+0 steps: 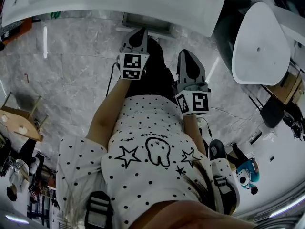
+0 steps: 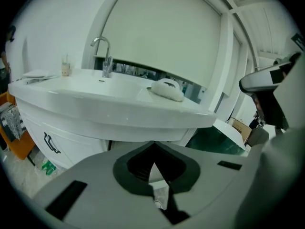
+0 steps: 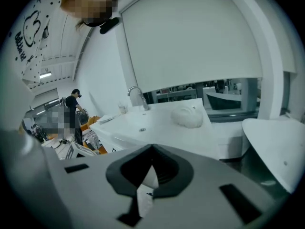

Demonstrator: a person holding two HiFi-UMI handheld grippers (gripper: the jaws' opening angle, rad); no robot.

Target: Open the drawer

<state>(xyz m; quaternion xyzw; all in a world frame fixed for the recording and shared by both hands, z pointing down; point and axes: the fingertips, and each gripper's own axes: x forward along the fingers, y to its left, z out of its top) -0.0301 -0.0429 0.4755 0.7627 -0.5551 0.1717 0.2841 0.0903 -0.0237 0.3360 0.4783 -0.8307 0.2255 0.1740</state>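
A white vanity point(image 2: 109, 109) with a sink and a chrome faucet point(image 2: 103, 56) stands in front of me. Its curved cabinet front point(image 2: 66, 137) below the counter carries a black handle point(image 2: 51, 143). In the head view the counter point(image 1: 143, 4) runs across the top. My left gripper point(image 1: 139, 34) points at the shadowed cabinet under the counter's edge, apart from it. Its jaws are shut and hold nothing point(image 2: 153, 150). My right gripper point(image 1: 189, 57) hangs a little nearer to me on the right, also shut and empty point(image 3: 151, 149). Neither gripper touches the handle.
A white folded cloth point(image 2: 166, 90) lies on the counter right of the faucet, with a small cup point(image 2: 65, 68) at its left end. A white rounded tabletop point(image 1: 261, 42) stands to the right. A wooden stool point(image 1: 21, 120) stands on the marble floor at left. A person point(image 3: 74, 109) stands far behind.
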